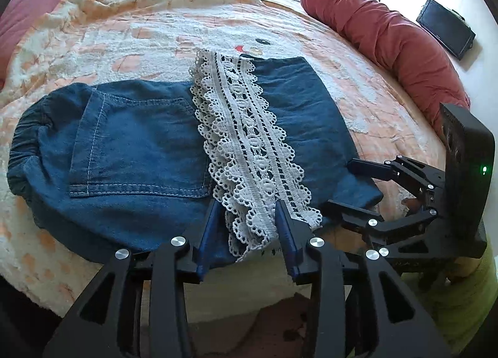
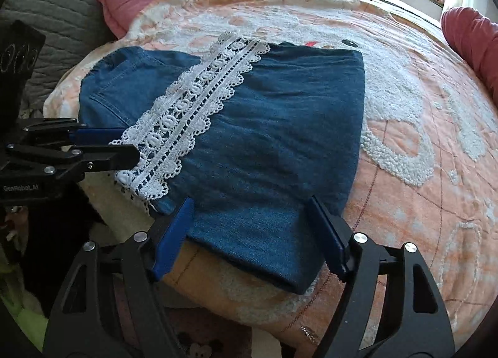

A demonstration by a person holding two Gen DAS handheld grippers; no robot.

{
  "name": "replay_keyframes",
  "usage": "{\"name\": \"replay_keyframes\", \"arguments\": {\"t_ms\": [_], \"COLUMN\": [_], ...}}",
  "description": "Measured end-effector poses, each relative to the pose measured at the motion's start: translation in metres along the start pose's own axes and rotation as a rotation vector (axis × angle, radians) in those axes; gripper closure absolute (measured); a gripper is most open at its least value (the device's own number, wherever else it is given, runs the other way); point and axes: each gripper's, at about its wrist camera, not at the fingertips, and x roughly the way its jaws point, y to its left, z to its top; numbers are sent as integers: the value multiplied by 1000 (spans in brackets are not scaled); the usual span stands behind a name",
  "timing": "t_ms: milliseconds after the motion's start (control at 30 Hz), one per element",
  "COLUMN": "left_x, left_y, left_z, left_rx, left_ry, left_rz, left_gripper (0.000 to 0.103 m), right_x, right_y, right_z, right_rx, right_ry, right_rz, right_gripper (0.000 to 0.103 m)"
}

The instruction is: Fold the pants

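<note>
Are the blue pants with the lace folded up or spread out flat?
Folded. The denim pants lie doubled on the bedspread: the lace hem lies across the middle, over the back pocket.

One pair of denim pants (image 1: 137,137), one lace band (image 1: 249,146), two hand-held grippers, one bedspread (image 1: 124,34), one red bolster (image 1: 389,40).

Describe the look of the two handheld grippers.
Both are black metal linkages with round silver pivot bolts and blue pads on the fingers. The left gripper carries white lettering on its body. The right gripper carries a black box with a green light.
</note>
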Motion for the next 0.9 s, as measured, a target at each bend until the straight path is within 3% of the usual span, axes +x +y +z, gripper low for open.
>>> {"name": "replay_keyframes", "arguments": {"t_ms": [433,500,633,700,833,900], "left_x": [-20,-25,-34,-39,-47,-50], "left_y": [-3,-2,2,4,10,13], "left_z": [2,2,3,4,5,6], "left_rx": [2,1,-2,-4,-12,-15], "left_ry": [-41,-51,-73,-84,-102,-110], "left_rz": [-7,-5,8,21,33,40], "left_gripper": [61,53,51,43,42,29], "right_x": [-25,-30,-43,-49,-57,-60], "right_y": [-21,-26,-34,-37,-43,-44], "right_z": [2,2,4,5,5,6], "right_rx": [129,147,178,193,216,220], "right_ry": [-82,-98,-144,-165,-193,-204], "right_rz": [-11,-30,-45,-52,-73,-84], "right_gripper": [19,17,14,12,10,9]}}
